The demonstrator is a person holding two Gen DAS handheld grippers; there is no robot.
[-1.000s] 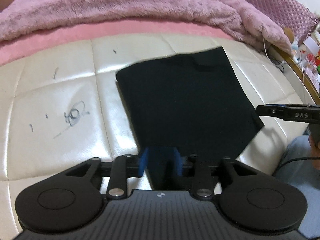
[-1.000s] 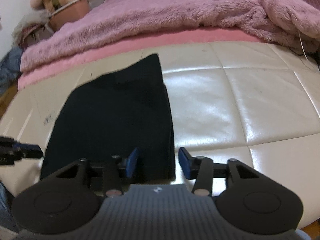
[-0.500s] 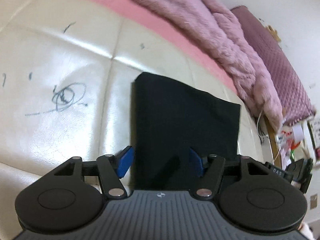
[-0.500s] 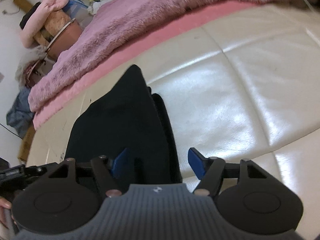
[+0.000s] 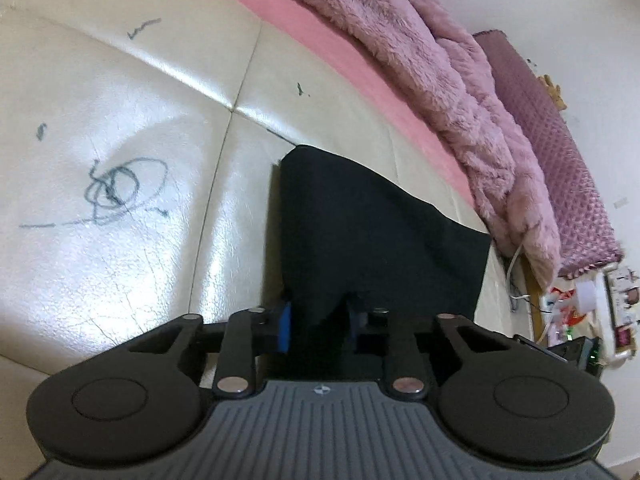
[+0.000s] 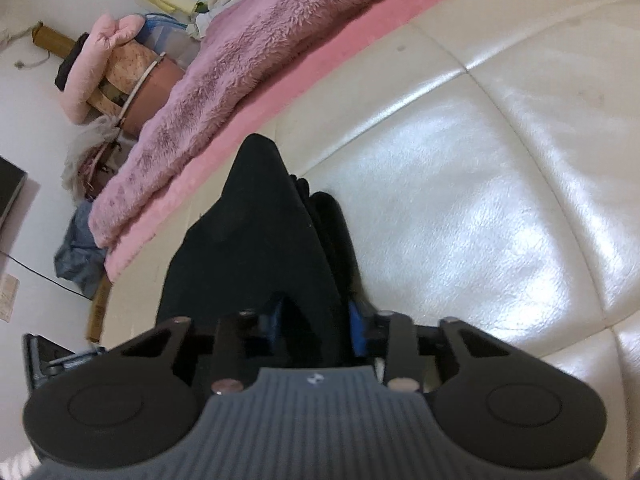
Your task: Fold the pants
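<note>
The black pants (image 5: 376, 240) lie folded into a thick rectangle on the cream quilted leather surface (image 5: 120, 120). My left gripper (image 5: 318, 326) is shut on the near left corner of the pants, with its blue pads pinching the cloth. In the right wrist view the pants (image 6: 256, 248) show stacked layers along their right edge. My right gripper (image 6: 316, 324) is shut on the near right corner of the pants.
A fluffy pink blanket (image 5: 460, 72) over a pink sheet (image 6: 304, 64) lies along the far edge. Pen scribbles (image 5: 116, 192) mark the leather left of the pants. Clutter stands beyond the right end (image 5: 580, 304) and a stool with cushions (image 6: 116, 76) at the left.
Both grippers were open around the near edge of the pants half a second ago. Both have now closed on the cloth, and both views have tilted.
</note>
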